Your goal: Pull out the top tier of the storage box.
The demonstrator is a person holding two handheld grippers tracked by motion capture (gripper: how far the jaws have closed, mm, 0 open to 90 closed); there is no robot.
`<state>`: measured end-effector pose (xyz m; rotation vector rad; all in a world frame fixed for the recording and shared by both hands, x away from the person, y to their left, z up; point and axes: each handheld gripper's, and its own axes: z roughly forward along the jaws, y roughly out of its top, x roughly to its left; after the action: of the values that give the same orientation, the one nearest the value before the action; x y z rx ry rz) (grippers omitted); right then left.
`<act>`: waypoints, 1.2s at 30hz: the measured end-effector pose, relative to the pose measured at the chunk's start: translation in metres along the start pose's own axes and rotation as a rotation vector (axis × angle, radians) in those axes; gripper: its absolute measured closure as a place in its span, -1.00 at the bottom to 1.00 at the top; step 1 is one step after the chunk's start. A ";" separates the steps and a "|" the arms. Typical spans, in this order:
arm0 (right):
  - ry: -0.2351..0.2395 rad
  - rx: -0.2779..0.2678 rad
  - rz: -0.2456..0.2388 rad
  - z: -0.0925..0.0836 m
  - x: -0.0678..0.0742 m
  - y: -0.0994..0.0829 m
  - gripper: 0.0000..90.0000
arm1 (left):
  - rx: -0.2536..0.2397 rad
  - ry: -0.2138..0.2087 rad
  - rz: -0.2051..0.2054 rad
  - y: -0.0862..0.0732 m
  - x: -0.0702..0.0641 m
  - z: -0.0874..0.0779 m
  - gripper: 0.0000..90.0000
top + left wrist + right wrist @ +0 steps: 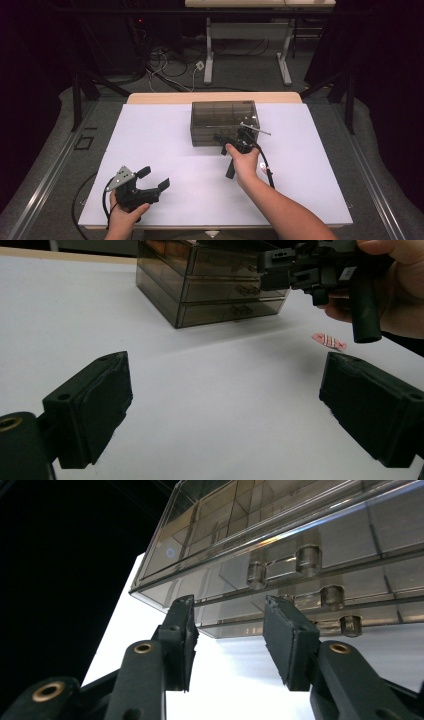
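A: Since we go near to far, start with the left gripper (150,181). Jaws wide, nothing between them, parked low over the near left of the worktop (165,150). Idle, I'd say.

B: Agreed. Next out?

A: Small pink striped piece (329,341) lying loose on the worktop, seen from the left gripper view, near the right hand (245,162). Can't tell what it is, too small.

B: Then the right gripper (230,630)?

A: Up at the front of the smoky drawer box (225,122), which sits mid-worktop toward the far edge. Jaws about half open, pads apart, holding nothing. In the right gripper view they sit just in front of the lower drawers, left of the handles (282,565).

B: Touching the box?

A: Can't tell; tips look just short of it or at it. No handle is between the pads.

B: Progress, then?

A: Early, my read. All drawers look shut, none pulled. Approach is done; left to do: line up on a handle, close on it, pull the drawer out. Maybe the pink piece goes in after, only a guess.
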<state>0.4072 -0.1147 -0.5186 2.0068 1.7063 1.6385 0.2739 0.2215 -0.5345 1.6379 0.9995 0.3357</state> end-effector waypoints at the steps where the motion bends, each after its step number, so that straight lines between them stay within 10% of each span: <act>1: 0.000 0.000 0.000 0.000 0.000 0.000 0.26 | 0.000 0.000 0.000 0.000 0.000 0.000 -0.85; 36: 0.041 -0.008 0.135 0.012 -0.014 0.006 0.68 | 0.009 0.005 0.007 0.000 0.000 0.001 -0.82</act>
<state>0.4219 -0.1210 -0.5295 2.1425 1.6060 1.7348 0.2741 0.2207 -0.5351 1.6497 1.0011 0.3404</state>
